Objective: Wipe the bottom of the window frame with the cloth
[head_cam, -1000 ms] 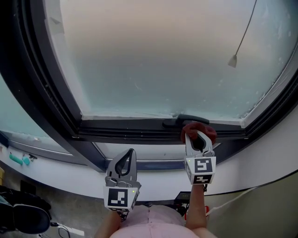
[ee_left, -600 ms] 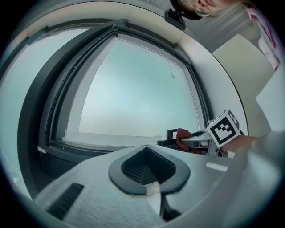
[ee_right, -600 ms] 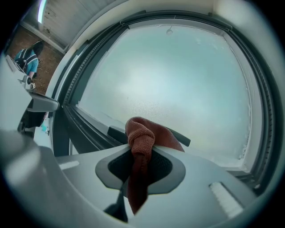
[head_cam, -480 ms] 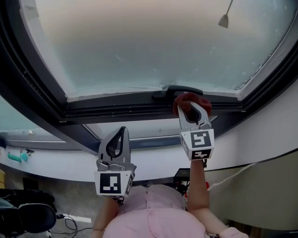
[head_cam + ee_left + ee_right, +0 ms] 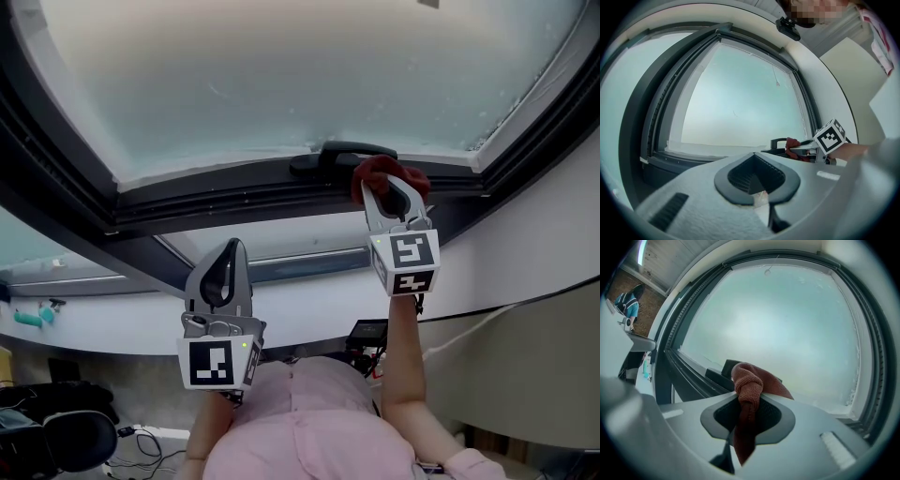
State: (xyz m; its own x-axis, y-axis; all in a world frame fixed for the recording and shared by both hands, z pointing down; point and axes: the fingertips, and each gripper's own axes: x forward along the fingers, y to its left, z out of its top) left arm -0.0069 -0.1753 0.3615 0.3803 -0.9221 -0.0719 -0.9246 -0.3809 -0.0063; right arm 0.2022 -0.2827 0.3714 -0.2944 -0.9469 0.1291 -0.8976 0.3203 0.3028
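Observation:
A dark red cloth (image 5: 382, 172) (image 5: 749, 391) is bunched between the jaws of my right gripper (image 5: 395, 197), which is shut on it. The cloth rests against the dark bottom rail of the window frame (image 5: 234, 199), just right of the black window handle (image 5: 342, 154). From the left gripper view the cloth (image 5: 792, 145) and the right gripper's marker cube show at the right, by the handle. My left gripper (image 5: 221, 274) hangs lower and to the left, below the sill, its jaws closed with nothing in them.
Frosted glass (image 5: 300, 66) fills the frame above the rail. A white sill (image 5: 281, 248) runs under the rail. A pull cord end (image 5: 429, 4) hangs at the top. Cables and a chair (image 5: 56, 441) lie on the floor below.
Both grippers have shifted a little left along the frame in view; the cloth stays against the bottom rail beside the handle. The left gripper has dropped slightly lower.

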